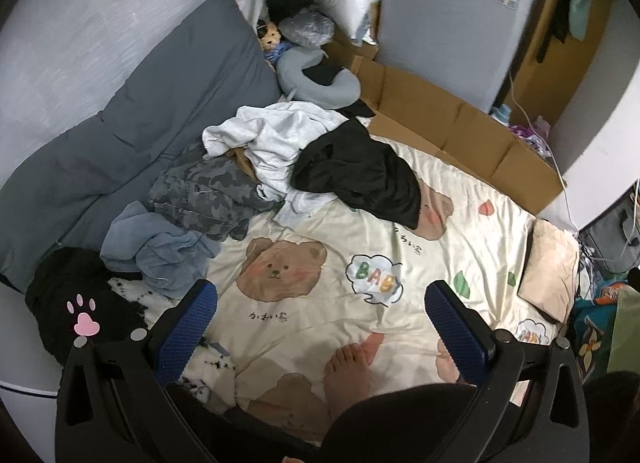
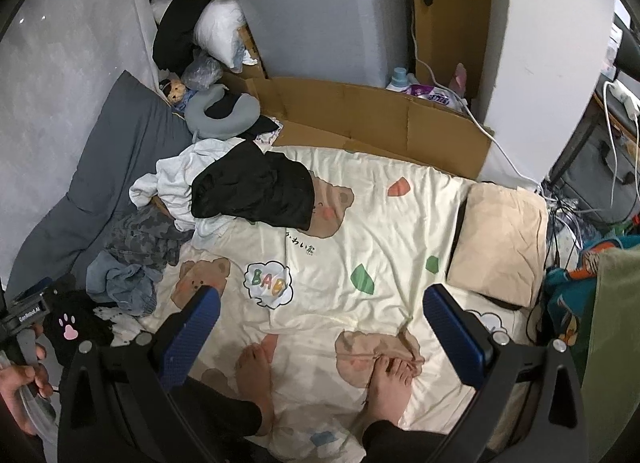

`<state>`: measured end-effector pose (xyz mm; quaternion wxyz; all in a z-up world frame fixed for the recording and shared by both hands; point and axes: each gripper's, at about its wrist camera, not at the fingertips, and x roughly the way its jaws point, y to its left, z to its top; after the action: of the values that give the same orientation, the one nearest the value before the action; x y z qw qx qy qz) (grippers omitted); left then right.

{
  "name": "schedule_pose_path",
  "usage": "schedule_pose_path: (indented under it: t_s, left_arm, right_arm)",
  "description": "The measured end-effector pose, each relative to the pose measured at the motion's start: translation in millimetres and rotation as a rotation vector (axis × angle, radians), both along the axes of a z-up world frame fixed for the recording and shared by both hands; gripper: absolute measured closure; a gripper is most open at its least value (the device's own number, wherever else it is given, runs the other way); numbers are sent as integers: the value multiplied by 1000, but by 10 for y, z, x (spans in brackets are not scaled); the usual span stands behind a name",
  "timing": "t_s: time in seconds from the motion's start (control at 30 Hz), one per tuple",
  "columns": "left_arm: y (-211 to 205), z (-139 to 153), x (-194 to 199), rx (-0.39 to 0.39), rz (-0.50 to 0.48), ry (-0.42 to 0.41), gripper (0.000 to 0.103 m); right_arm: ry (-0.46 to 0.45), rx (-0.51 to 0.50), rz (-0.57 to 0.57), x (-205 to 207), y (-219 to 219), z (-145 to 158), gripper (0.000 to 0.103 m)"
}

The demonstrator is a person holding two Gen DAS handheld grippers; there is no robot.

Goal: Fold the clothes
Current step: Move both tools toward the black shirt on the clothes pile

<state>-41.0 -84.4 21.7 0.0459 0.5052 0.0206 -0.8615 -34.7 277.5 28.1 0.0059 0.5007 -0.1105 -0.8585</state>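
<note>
Both tools hang above a bed (image 1: 460,223) spread with a cream bear-print sheet. The left tool (image 1: 320,327) has its blue pads wide apart and holds nothing; the right tool (image 2: 320,327) is likewise spread and empty.

The clothes lie unfolded in a pile ahead and to the left of both tools. A black garment (image 1: 360,171) sits on top at the far end, partly over a white one (image 1: 276,139). Nearer the left tool lie camouflage trousers (image 1: 208,195), then a blue denim piece (image 1: 160,251) just ahead of its left finger. A black item with a pink paw print (image 1: 84,315) lies beside that finger.

A grey quilt (image 1: 132,135) runs along the wall left of the pile. Flattened cardboard (image 1: 460,131) lies beyond the bed. A beige pillow (image 2: 500,239) sits ahead and right of the right tool.

The person's bare feet (image 2: 388,383) rest on the sheet between the right tool's fingers. In the right wrist view, a hand (image 2: 20,387) grips the left tool's handle at the far left.
</note>
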Motion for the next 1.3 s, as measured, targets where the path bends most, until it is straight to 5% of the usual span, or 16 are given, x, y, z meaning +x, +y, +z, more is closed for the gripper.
schedule_pose_path:
  t_s: [0.87,1.3]
  left_arm:
    - [-180,-133,-904,49,-95,14,0]
    - [-346,-426,-1323,56,-61,-6,0]
  right_arm:
    - [-39,6,40,-783,11,-293,1]
    - [-85,-5,102,-1208,-57,-599,1]
